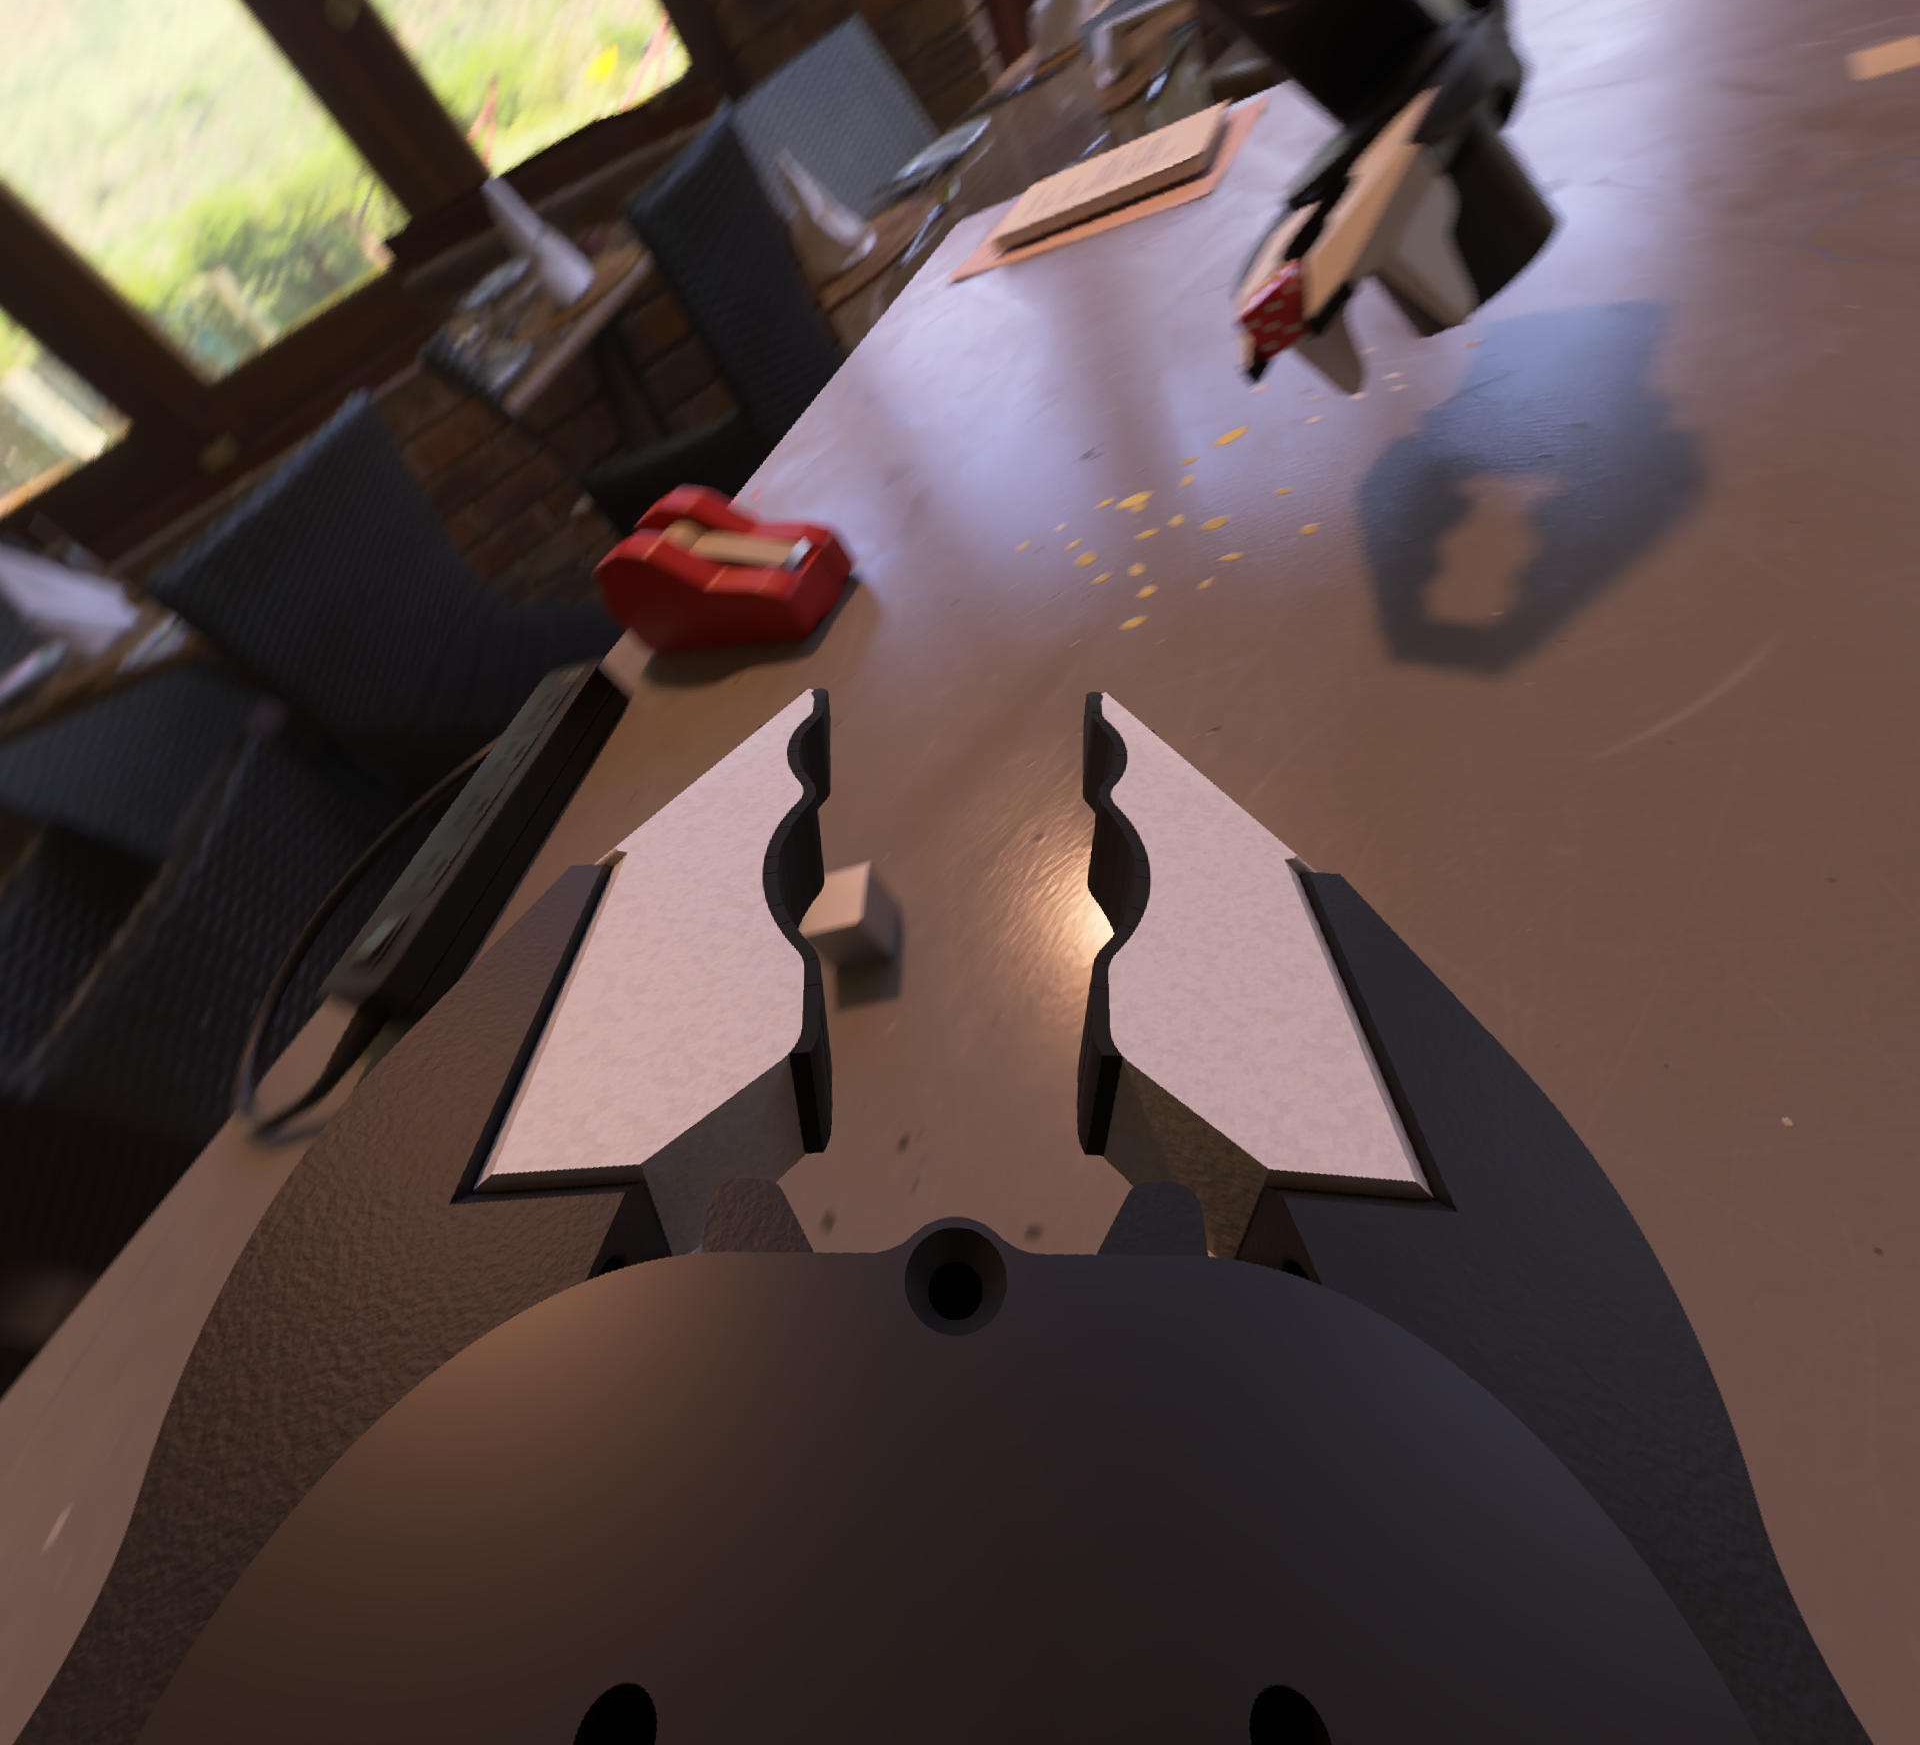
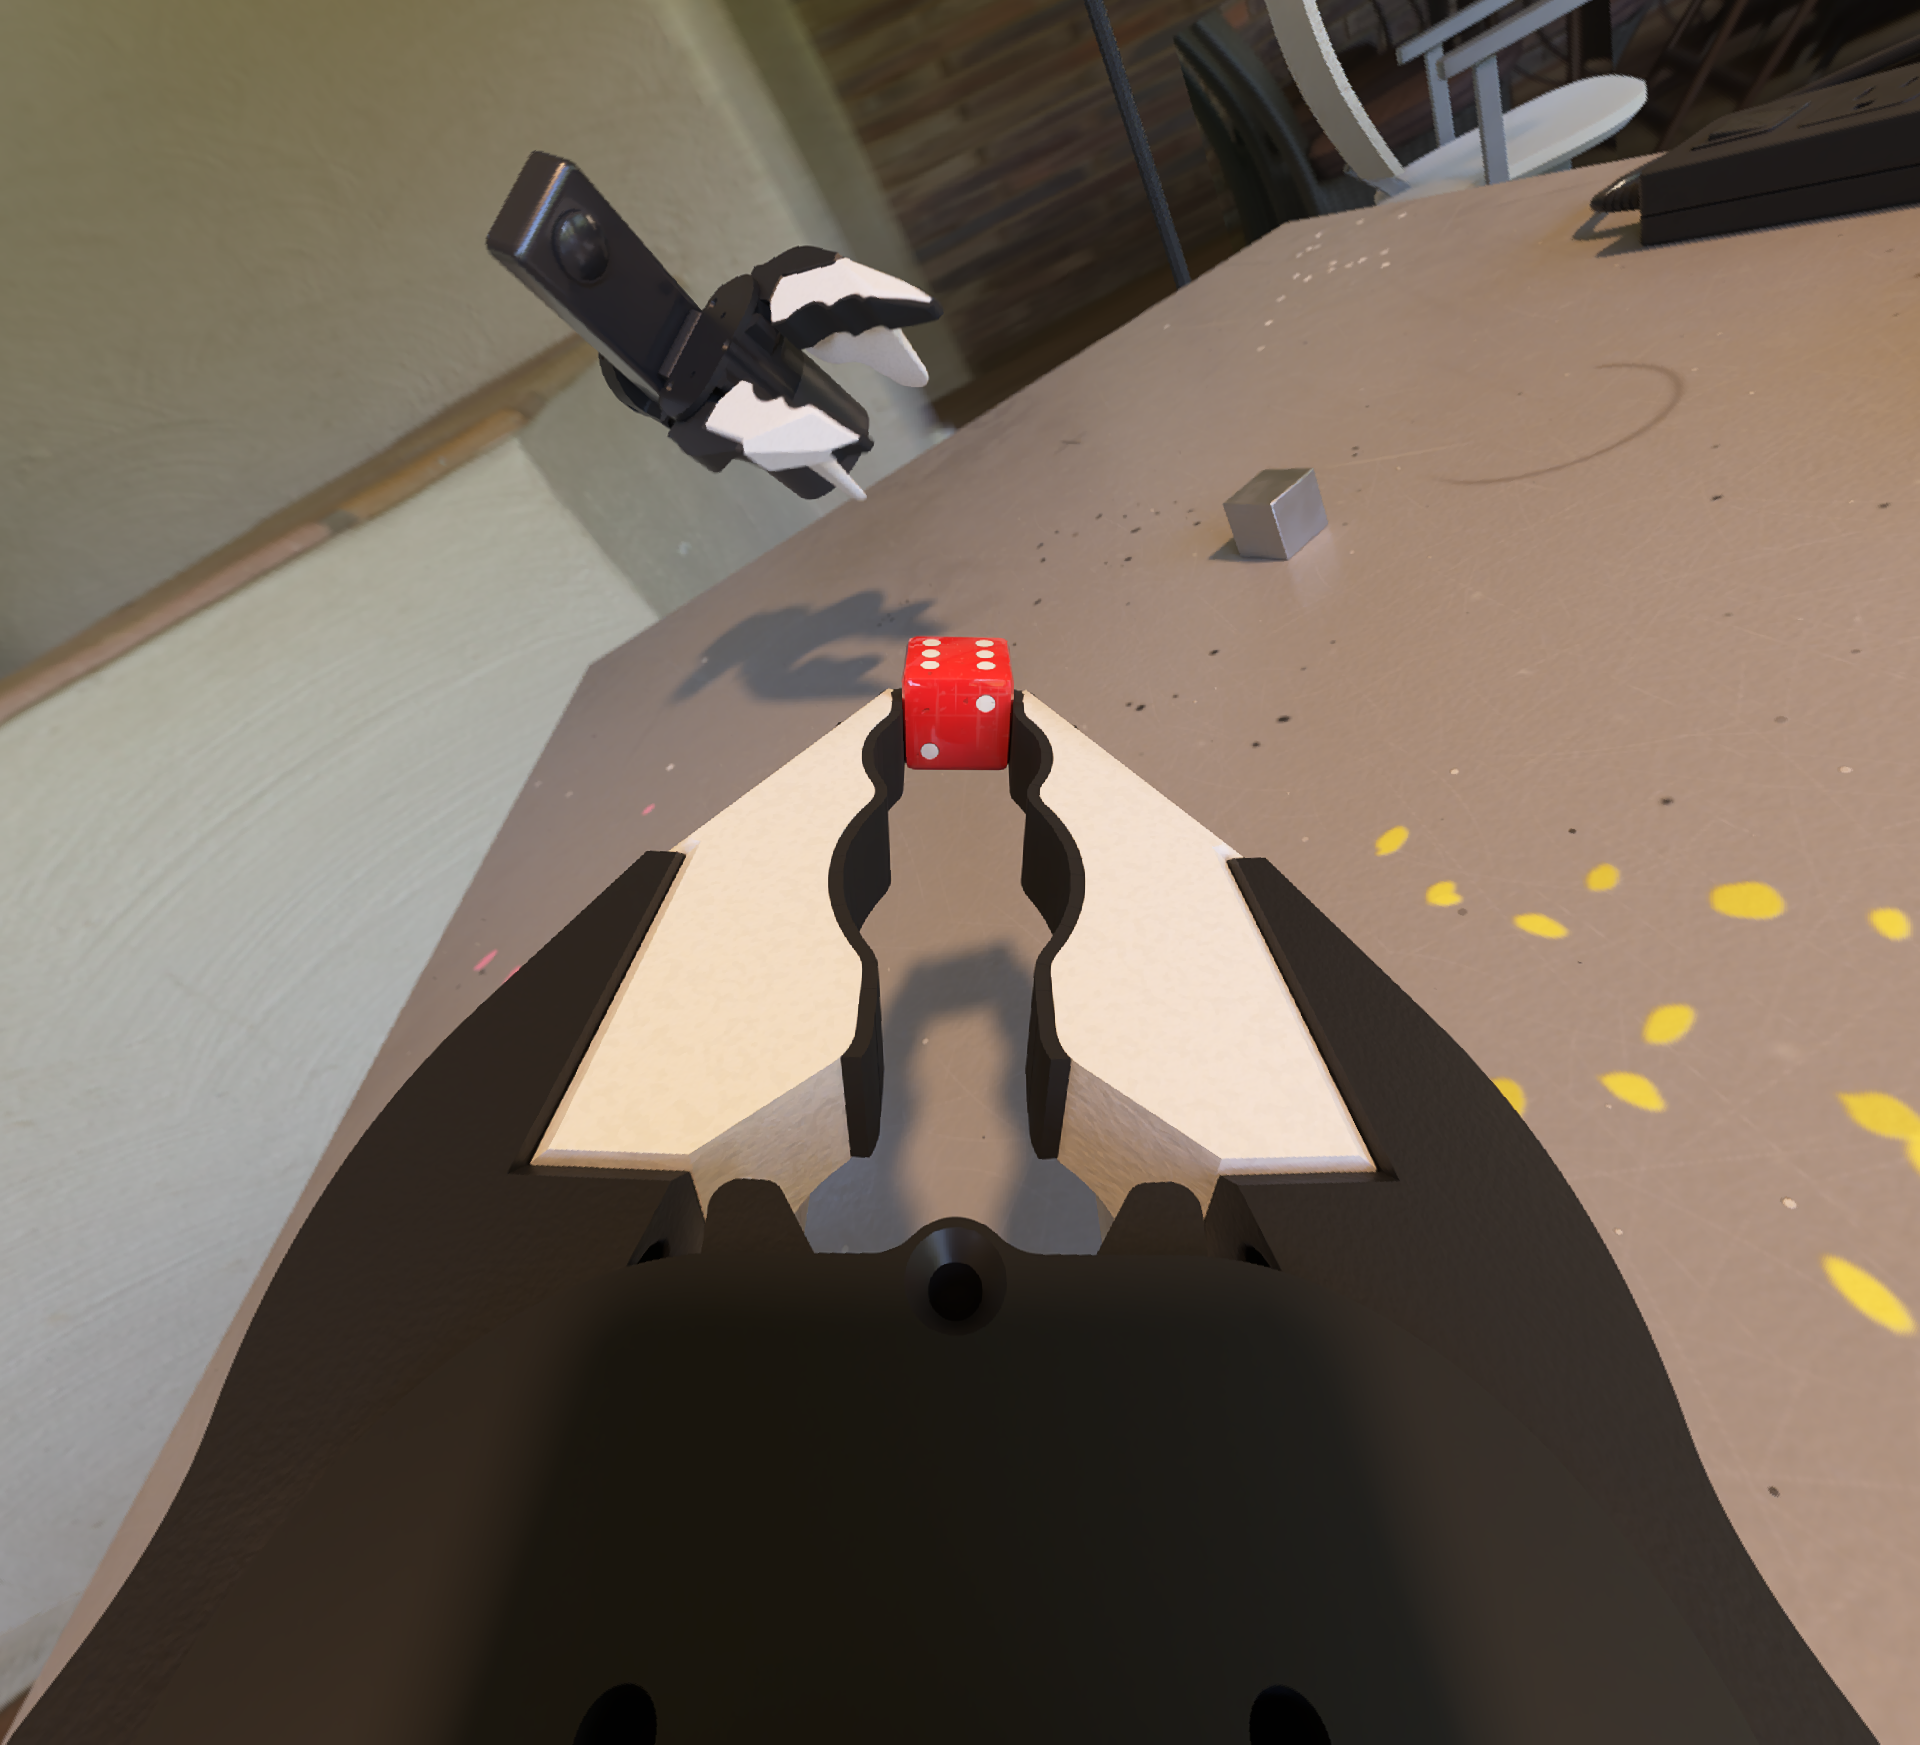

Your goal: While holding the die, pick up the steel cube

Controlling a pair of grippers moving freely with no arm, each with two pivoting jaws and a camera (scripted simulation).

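Observation:
My right gripper (image 2: 957, 703) is shut on a red die (image 2: 956, 706) with white pips, held at its fingertips above the brown table (image 2: 1558, 656). The same gripper with the die (image 1: 1273, 311) shows far off in the left wrist view. The steel cube (image 1: 857, 911) is small and grey; it lies on the table partly hidden behind my left gripper's left finger. It also shows in the right wrist view (image 2: 1276, 513), ahead and to the right of the die. My left gripper (image 1: 956, 708) is open and empty above the table; in the right wrist view (image 2: 883, 422) it hovers at the left.
A red tape dispenser (image 1: 722, 568) sits near the table's left edge, and a flat cardboard piece (image 1: 1117, 183) lies farther back. A dark flat box (image 2: 1787, 173) lies at the far right corner. Yellow paint specks (image 2: 1662, 1020) mark the tabletop. Dark chairs (image 1: 343, 573) stand beside the table.

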